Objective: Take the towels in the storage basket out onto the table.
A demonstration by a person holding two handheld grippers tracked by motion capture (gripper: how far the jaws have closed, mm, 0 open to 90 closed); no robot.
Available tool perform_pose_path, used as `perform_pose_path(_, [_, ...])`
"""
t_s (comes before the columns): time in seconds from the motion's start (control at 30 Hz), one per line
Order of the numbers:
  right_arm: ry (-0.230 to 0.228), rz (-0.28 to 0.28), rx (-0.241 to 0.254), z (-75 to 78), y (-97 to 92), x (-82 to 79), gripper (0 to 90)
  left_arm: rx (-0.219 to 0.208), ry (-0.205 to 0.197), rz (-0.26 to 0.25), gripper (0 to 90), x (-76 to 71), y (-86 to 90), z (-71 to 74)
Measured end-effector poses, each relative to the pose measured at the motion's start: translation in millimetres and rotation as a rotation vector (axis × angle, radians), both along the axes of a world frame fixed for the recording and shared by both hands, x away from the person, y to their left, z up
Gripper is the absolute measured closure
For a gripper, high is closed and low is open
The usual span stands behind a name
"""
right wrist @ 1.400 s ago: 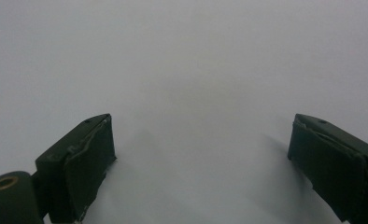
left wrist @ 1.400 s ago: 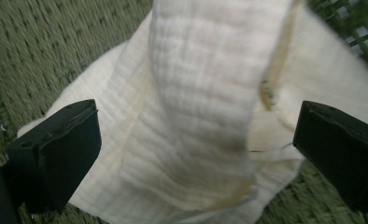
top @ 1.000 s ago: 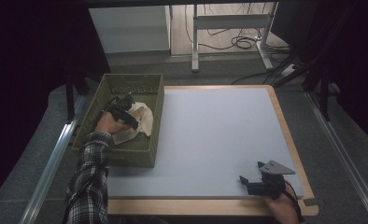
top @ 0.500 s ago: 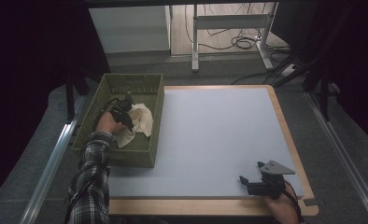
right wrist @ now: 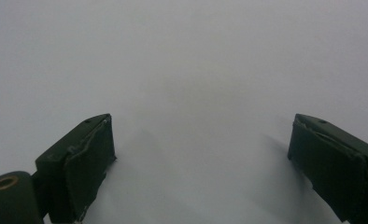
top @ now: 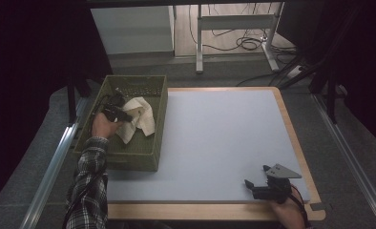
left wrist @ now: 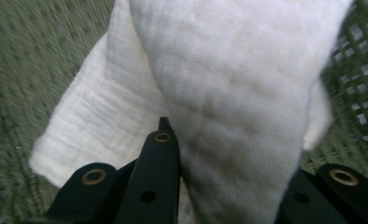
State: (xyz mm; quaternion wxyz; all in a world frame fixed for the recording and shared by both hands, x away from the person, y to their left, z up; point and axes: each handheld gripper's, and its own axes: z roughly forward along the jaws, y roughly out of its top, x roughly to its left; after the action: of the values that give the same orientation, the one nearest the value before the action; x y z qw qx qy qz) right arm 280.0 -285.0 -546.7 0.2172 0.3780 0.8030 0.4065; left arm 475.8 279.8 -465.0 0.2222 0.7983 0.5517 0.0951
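Overhead, the high view looks down on a pale counter [top: 214,143] with a wooden rim. At its left edge stands an olive green mesh basket [top: 160,121]. Inside the basket lies a cream cloth [top: 141,119], crumpled and partly lifted at one end. The person's left hand [top: 101,126], in a plaid sleeve, reaches into the basket with the left claw [top: 124,116], whose jaws have just been closing and now pinch a fold of the cloth. Well apart, at the near right corner of the counter, the right claw [top: 253,187] rests low over bare surface, holding nothing.

Next, the left gripper view shows the cloth [left wrist: 210,93] up close, hanging in soft folds over the basket's mesh floor [left wrist: 28,60]. Its weave is thick and slightly ribbed, like a towel. One black jaw presses into it from the left; the fabric bunches between the jaws.

Finally, the right gripper view shows the right claw [right wrist: 201,154] with its jaws standing wide apart over the plain counter [right wrist: 182,56].

Judging by its drape, the cloth is light, limp and not fragile. It will sag and trail rather than keep its shape, so a corner or a gathered fold gives the surest hold.
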Motion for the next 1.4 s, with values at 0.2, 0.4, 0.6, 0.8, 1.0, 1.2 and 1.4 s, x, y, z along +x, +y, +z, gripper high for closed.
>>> perform_pose_path(0.2, [0.0,0.0,0.0,0.0,0.1,0.0,7.4,-0.044,-0.107,-0.001,82.9,-15.5,10.8,15.4])
perform_pose_path(0.4, [0.0,0.0,0.0,0.0,0.1,0.0,7.4,-0.114,-0.246,0.02,82.9,-32.4,18.1,29.8])
perform_pose_path(0.6, [0.0,0.0,0.0,0.0,0.1,0.0,7.4,-0.166,-0.342,0.028,82.8,-45.6,21.7,41.2])
perform_pose_path(0.8, [0.0,-0.001,-0.001,0.0,0.2,0.0,7.4,-0.189,-0.408,0.023,82.7,-55.7,21.8,57.5])
perform_pose_path(1.0, [0.0,-0.001,-0.001,0.0,0.2,0.0,7.4,-0.203,-0.456,0.002,82.6,-63.8,16.3,77.5])
perform_pose_path(1.2, [0.001,-0.001,0.0,0.0,0.2,-0.1,7.4,-0.202,-0.493,-0.023,82.5,-69.1,6.9,93.9])
perform_pose_path(1.4, [0.001,-0.001,0.001,0.0,0.2,-0.1,7.4,-0.208,-0.516,-0.05,82.5,-72.5,-0.7,106.8])
